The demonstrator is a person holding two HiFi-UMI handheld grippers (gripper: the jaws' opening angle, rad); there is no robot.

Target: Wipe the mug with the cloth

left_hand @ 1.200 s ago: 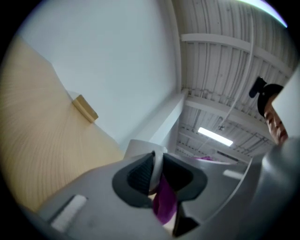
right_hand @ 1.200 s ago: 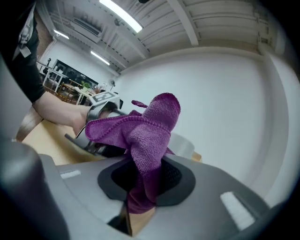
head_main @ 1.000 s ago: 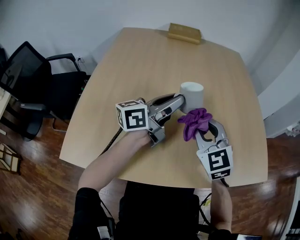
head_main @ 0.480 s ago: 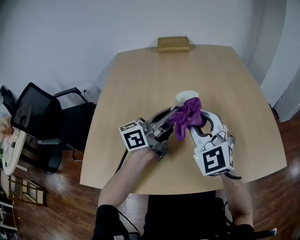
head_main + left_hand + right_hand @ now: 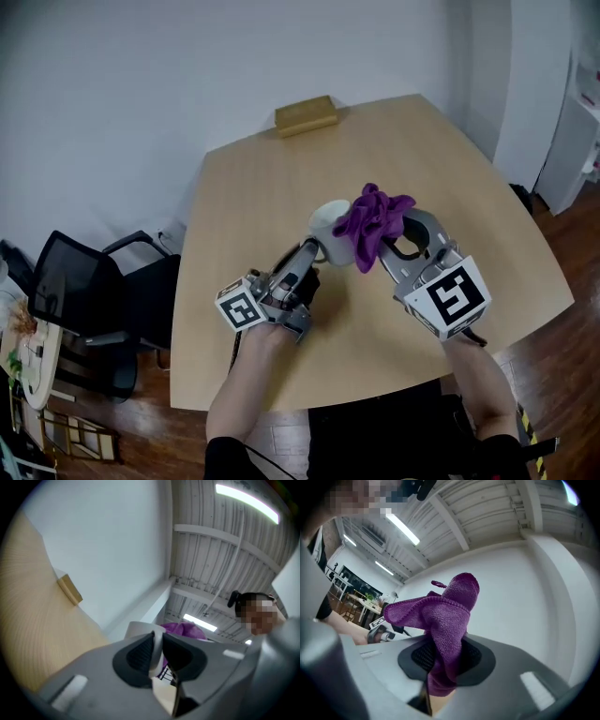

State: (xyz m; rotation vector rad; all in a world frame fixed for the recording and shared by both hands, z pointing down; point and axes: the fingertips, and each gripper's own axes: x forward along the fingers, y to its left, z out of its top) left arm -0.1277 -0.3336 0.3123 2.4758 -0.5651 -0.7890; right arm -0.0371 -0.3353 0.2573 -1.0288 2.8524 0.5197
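A white mug (image 5: 328, 225) is held tilted over the middle of the table, and my left gripper (image 5: 316, 249) is shut on its wall. In the left gripper view the mug's white wall (image 5: 138, 630) sits pinched between the dark pads (image 5: 140, 653), with the purple cloth (image 5: 185, 631) just behind it. My right gripper (image 5: 387, 240) is shut on that bunched purple cloth (image 5: 368, 221), which presses against the mug's right side. In the right gripper view the cloth (image 5: 447, 613) rises out of the shut jaws of the right gripper (image 5: 444, 662). The mug's handle is hidden.
The light wooden table (image 5: 469, 187) carries a small tan block (image 5: 306, 115) at its far edge, also visible in the left gripper view as the tan block (image 5: 70, 589). A black office chair (image 5: 80, 291) stands left of the table on dark wood flooring.
The right gripper has brought the cloth from beside the mug up against it. The mug has left its upright stand and is now tilted in the left gripper. The head view has swung.
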